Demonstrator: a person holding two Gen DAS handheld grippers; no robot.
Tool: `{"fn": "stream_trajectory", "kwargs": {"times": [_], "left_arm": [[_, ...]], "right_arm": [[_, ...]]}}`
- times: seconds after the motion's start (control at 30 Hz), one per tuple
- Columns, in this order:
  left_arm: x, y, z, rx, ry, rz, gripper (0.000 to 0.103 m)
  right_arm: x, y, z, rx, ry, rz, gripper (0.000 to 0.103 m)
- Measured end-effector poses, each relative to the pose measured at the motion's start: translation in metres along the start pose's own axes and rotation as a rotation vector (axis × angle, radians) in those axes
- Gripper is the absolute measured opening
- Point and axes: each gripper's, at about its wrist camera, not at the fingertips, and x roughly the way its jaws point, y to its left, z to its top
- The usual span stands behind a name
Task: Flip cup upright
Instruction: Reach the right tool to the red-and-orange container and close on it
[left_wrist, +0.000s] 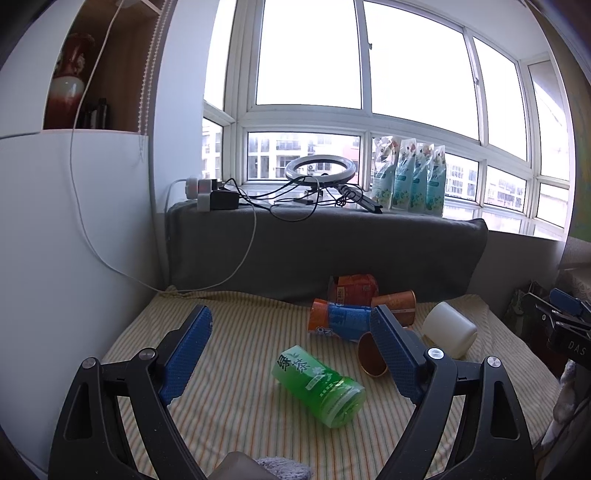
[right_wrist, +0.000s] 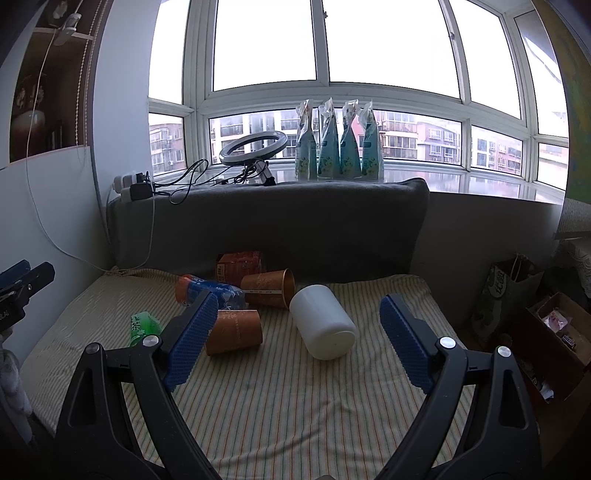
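Your left gripper (left_wrist: 291, 332) hangs above the striped cloth (left_wrist: 236, 406) with its blue-padded fingers (left_wrist: 188, 347) spread wide and nothing between them. Your right gripper (right_wrist: 299, 328) is the same: fingers (right_wrist: 192, 336) wide apart, holding nothing.

Several cups lie on their sides here. The white plastic cup (right_wrist: 323, 321) sits between your right gripper's fingers in the right wrist view, tipped over with its closed base towards the camera and its far end towards the grey cushion (right_wrist: 277, 221). Just left of it lies a copper paper cup (right_wrist: 234, 332), partly hidden behind your right gripper's left finger. A second copper cup (right_wrist: 269, 288) lies behind, its open mouth facing right, close to the white cup.

From the left wrist view, the white cup (left_wrist: 448, 328) is off to the right, outside the left gripper's fingers. A green tea bottle (left_wrist: 319, 386) lies on its side between those fingers, cap end nearest the camera. Further back lies an orange and blue bottle (left_wrist: 340, 319), with an orange carton (left_wrist: 354, 290) against the cushion behind it.

On the window sill (right_wrist: 480, 184) stand four pouches (right_wrist: 338, 147), a ring light (right_wrist: 253, 147) and a power strip (right_wrist: 129, 186) with cables.
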Motion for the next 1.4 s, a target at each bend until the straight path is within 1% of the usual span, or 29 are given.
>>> {"fn": "stream_trajectory", "kwargs": {"times": [0.13, 0.27, 0.4, 0.53, 0.6, 0.77, 0.93, 1.1, 1.23, 1.3, 1.4], "left_arm": [[0.007, 0.003, -0.004, 0.000, 0.020, -0.004, 0.087], [0.017, 0.009, -0.009, -0.004, 0.054, -0.008, 0.087], [0.025, 0.014, -0.014, -0.005, 0.087, -0.011, 0.087], [0.031, 0.018, -0.020, -0.001, 0.111, -0.013, 0.087], [0.033, 0.019, -0.023, 0.005, 0.121, -0.009, 0.087], [0.043, 0.026, -0.030, 0.009, 0.155, -0.004, 0.087], [0.056, 0.035, -0.034, 0.001, 0.190, 0.010, 0.087], [0.066, 0.044, -0.035, -0.007, 0.213, 0.025, 0.087], [0.072, 0.050, -0.035, -0.010, 0.226, 0.033, 0.087], [0.075, 0.053, -0.035, -0.015, 0.229, 0.041, 0.087], [0.080, 0.060, -0.036, -0.032, 0.236, 0.052, 0.087]], "right_arm": [[0.014, 0.003, 0.005, -0.040, 0.019, 0.031, 0.092], [0.036, 0.011, 0.016, -0.121, 0.041, 0.073, 0.092], [0.063, 0.023, 0.028, -0.225, 0.063, 0.147, 0.092], [0.097, 0.032, 0.040, -0.291, 0.114, 0.226, 0.092], [0.113, 0.041, 0.045, -0.348, 0.132, 0.250, 0.092], [0.149, 0.069, 0.049, -0.537, 0.162, 0.319, 0.092], [0.197, 0.091, 0.057, -0.655, 0.252, 0.408, 0.092], [0.246, 0.108, 0.064, -0.789, 0.319, 0.431, 0.092], [0.288, 0.117, 0.067, -0.839, 0.389, 0.467, 0.092], [0.307, 0.123, 0.063, -0.875, 0.426, 0.481, 0.092], [0.329, 0.136, 0.053, -0.964, 0.481, 0.503, 0.092]]}}
